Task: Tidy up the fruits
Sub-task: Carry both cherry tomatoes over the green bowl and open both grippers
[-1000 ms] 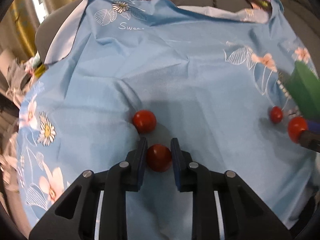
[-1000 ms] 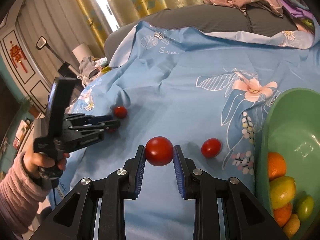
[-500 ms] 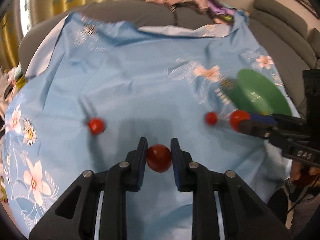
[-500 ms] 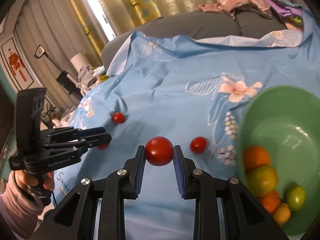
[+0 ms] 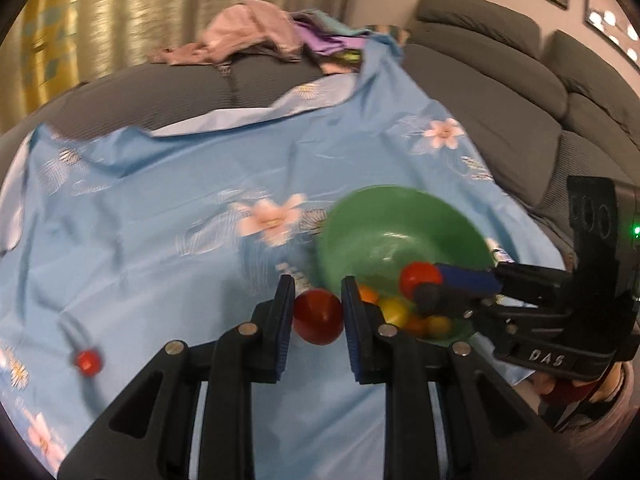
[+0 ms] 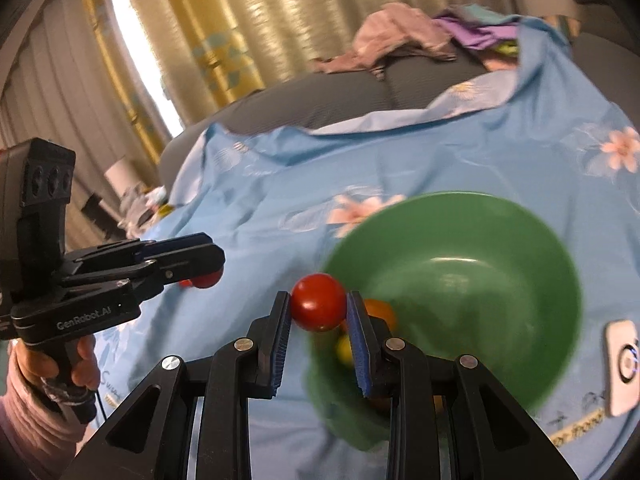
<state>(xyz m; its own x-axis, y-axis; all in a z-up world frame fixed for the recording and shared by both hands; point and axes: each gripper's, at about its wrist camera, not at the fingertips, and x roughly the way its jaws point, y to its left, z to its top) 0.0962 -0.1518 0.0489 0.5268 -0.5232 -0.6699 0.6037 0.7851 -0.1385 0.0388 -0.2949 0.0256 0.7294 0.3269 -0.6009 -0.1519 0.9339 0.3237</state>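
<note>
My left gripper is shut on a dark red tomato, held above the blue cloth just left of the green bowl. My right gripper is shut on a brighter red tomato over the bowl's near-left rim. Each gripper shows in the other's view: the right gripper reaches in from the right over the bowl, and the left gripper comes from the left. Orange and yellow fruits lie in the bowl. One small red tomato lies loose on the cloth at the far left.
A blue floral cloth covers a grey sofa. Crumpled clothes lie on the sofa at the back. A white device rests on the cloth right of the bowl. A person's hand grips the left tool's handle.
Both grippers rose and swung right toward the green bowl, each carrying its tomato. The bowl now sits just ahead of both. The loose tomato has slid to the far left of the view.
</note>
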